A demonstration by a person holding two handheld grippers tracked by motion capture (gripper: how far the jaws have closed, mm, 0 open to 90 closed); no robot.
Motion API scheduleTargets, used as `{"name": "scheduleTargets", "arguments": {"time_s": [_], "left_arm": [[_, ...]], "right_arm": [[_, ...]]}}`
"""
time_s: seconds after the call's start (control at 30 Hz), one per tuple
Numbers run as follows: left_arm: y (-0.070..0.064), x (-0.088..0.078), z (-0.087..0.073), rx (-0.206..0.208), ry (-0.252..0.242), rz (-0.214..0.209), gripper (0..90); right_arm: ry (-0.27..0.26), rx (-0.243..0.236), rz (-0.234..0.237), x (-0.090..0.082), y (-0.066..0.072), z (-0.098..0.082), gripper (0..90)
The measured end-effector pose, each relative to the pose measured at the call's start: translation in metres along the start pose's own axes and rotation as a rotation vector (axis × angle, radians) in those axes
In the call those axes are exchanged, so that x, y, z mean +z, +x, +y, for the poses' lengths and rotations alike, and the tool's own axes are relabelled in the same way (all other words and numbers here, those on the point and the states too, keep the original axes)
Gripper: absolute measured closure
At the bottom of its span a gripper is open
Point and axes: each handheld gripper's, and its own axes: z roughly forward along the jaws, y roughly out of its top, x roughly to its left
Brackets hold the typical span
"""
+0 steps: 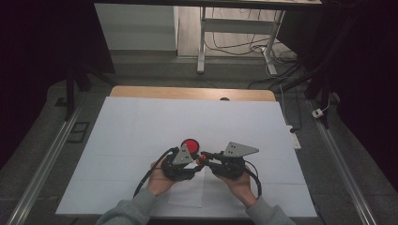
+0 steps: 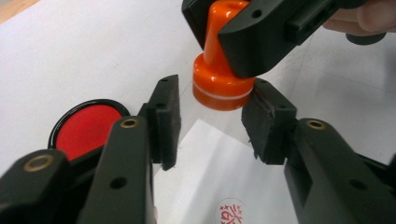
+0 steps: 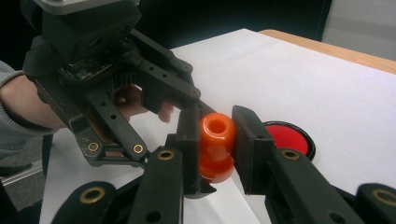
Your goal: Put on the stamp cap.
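1. White paper covers the desk [image 1: 141, 122], its wooden edge showing at the far side.
2. My right tongs [image 3: 217, 140] are clamped on the orange stamp [image 3: 215, 147], holding it above the sheet.
3. My left tongs [image 2: 210, 123] stand apart, their pads on either side of the stamp's base without pressing on it.
4. Just beside them lies the red ink pad [image 2: 86, 128].
5. Below, a paper slip [image 2: 210, 186] carries a red imprint [image 2: 232, 212].

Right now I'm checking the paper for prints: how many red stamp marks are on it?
1: a red stamp mark on the small paper sheet, below the left gripper. More may be hidden under the grippers.
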Motion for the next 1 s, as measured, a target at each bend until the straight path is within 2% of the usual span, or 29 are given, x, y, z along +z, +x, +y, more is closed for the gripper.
{"name": "scheduleTargets", "arguments": {"time_s": [0.4,0.6,1.0], "left_arm": [[0.001,-0.001,0.0,-0.01,-0.004,0.007,43.8],[0.002,-0.002,0.0,-0.027,-0.002,0.035,31.0],[0.009,-0.012,-0.001,-0.047,-0.006,0.027,26.7]], "right_arm": [[-0.006,-0.002,-0.005,-0.001,-0.001,0.0,72.1],[-0.015,0.0,-0.01,-0.003,-0.002,0.001,72.1],[-0.029,-0.003,-0.018,-0.007,-0.004,0.004,72.1]]}}
